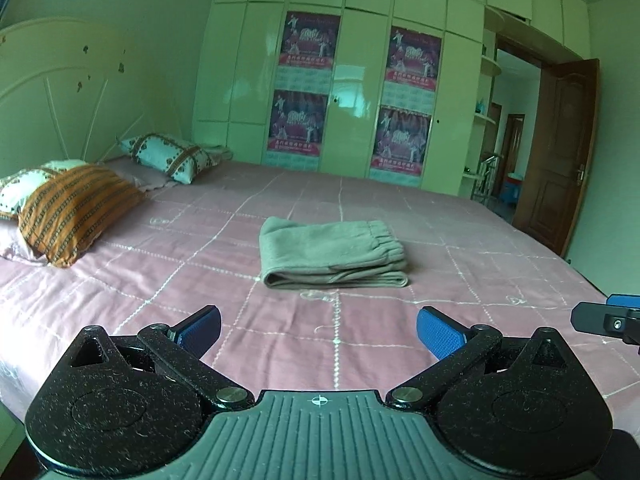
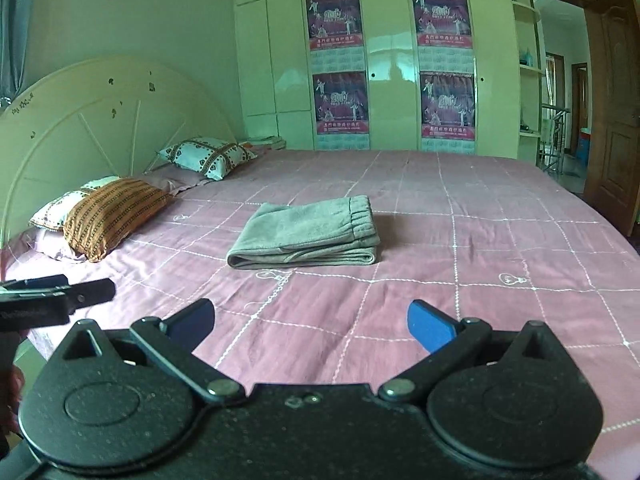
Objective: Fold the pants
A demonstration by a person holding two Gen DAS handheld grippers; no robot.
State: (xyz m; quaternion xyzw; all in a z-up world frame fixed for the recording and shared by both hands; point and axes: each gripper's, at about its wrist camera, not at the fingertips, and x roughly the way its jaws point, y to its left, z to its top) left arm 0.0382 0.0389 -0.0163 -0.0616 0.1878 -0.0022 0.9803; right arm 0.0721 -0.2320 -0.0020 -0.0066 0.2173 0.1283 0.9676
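Note:
Grey pants point(image 1: 332, 254) lie folded in a compact stack on the pink bedspread point(image 1: 168, 280), elastic waistband at the right end. They also show in the right wrist view point(image 2: 306, 238). My left gripper point(image 1: 319, 330) is open and empty, held above the bed in front of the pants and apart from them. My right gripper point(image 2: 310, 320) is open and empty, likewise short of the pants. The right gripper's fingers point(image 1: 604, 316) show at the right edge of the left wrist view. The left gripper's fingers point(image 2: 60, 292) show at the left edge of the right wrist view.
An orange striped pillow point(image 1: 76, 212) and patterned pillows point(image 1: 168, 156) lie at the headboard point(image 2: 80, 128) on the left. A wardrobe with posters point(image 1: 340, 92) stands behind the bed. A brown door point(image 1: 560, 152) stands open at the right.

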